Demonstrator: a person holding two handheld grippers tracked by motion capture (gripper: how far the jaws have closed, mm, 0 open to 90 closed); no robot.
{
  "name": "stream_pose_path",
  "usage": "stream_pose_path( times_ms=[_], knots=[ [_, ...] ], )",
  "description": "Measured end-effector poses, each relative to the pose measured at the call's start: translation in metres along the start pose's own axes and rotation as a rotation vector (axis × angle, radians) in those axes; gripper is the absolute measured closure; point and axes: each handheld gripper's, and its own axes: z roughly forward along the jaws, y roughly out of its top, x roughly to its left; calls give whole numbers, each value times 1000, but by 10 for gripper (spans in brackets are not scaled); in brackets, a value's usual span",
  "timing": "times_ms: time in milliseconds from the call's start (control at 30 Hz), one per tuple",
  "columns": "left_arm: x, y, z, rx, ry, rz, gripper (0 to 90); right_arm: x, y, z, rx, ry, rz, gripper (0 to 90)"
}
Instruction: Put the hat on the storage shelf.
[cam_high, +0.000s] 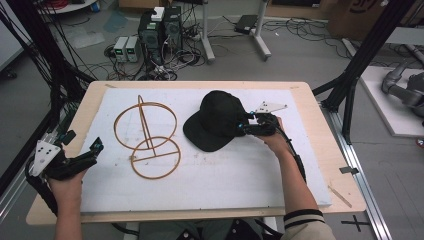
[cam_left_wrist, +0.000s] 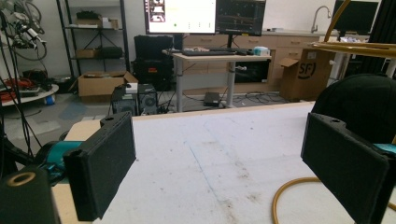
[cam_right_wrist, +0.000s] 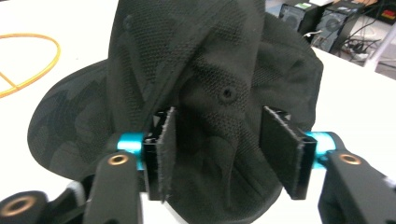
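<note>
Tabletop (cam_high: 320, 165) is carrying a white foam sheet (cam_high: 225, 175), and on that sheet are lying the two things in play. Left of centre is standing a yellow wire hat stand (cam_high: 148, 135), two rings joined by an upright rod. Just beside it on the right is sitting a black cap (cam_high: 215, 120), its brim pointing toward the near left, toward the stand's lower ring, and its crown toward the far right.

Right claw (cam_right_wrist: 219, 149) is coming at the cap from the crown's right side, and the cap is lying straight ahead of it and between its jaws. The right gripper view is showing the mesh crown bunching into a fold between the two pads (cam_right_wrist: 166, 154), so I am judging the jaws to be pinching the fabric, half closed rather than wide. This hand is by far the nearer one to the cap.

Left claw (cam_high: 92, 150) is waiting at the tabletop's near left edge, jaws standing wide apart on nothing, with the stand lying between it and the cap.
</note>
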Motion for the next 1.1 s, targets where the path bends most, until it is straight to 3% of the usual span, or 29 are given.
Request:
stream_pose_path(
  times_ms=[33, 67, 133, 233, 333, 600, 967, 1100],
  knots=[
    [0, 0, 0, 2, 0, 0, 104, 1, -1, 2, 16, 10, 2, 552],
    [0, 0, 0, 2, 0, 1, 104, 1, -1, 2, 16, 10, 2, 552],
    [1, 0, -1, 0, 0, -1, 104, 3, -1, 4, 39, 21, -19, 678],
    [1, 0, -1, 1, 0, -1, 104, 4, 0, 4, 40, 26, -26, 741],
    [1, 0, -1, 0, 0, -2, 104, 4, 2, 1, 26, 32, -5, 863],
    [1, 0, -1, 1, 1, -2, 104, 7, 5, -2, 14, 11, 0, 889],
    [0, 0, -1, -1, 1, -4, 104, 8, 17, -14, -105, 37, 57, 890],
    [1, 0, -1, -1, 2, -4, 104, 11, 24, -15, -108, 39, 52, 890]
  ],
)
